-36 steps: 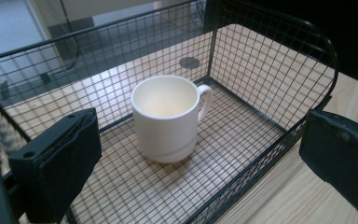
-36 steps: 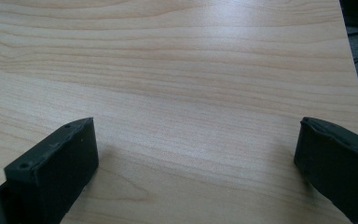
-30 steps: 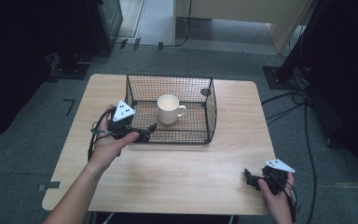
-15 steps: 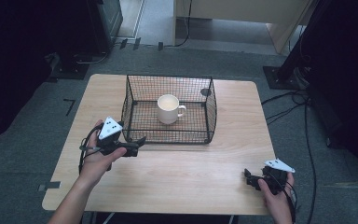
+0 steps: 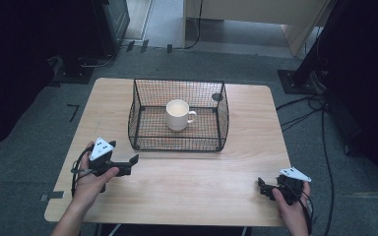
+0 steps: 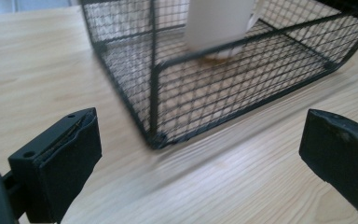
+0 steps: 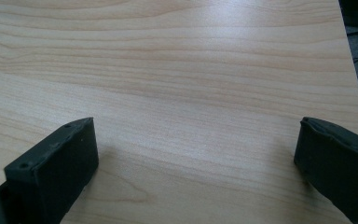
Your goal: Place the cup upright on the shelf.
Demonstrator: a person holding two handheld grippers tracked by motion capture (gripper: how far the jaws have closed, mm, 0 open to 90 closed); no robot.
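Observation:
A white mug [image 5: 178,114] stands upright inside a black wire basket [image 5: 137,103] at the middle back of the wooden table [image 5: 192,177]. My left gripper [image 5: 134,162] is held over the table's front left, a short way in front of the basket's near left corner, open and empty. Its own view shows that basket corner [image 6: 154,138] and the blurred mug [image 6: 219,23] beyond the wide-apart jaws. My right gripper [image 5: 262,187] rests low at the front right corner, open, with bare wood [image 7: 191,107] between its jaws.
A dark round knot or hole [image 5: 216,97] marks the table behind the basket. Black stands [image 5: 300,73] and cables [image 5: 325,142] lie on the grey floor to the right. The table's right edge [image 7: 354,70] is close to my right gripper.
My left gripper has drawn back from the basket's left side toward the front left of the table. The right gripper has stayed put.

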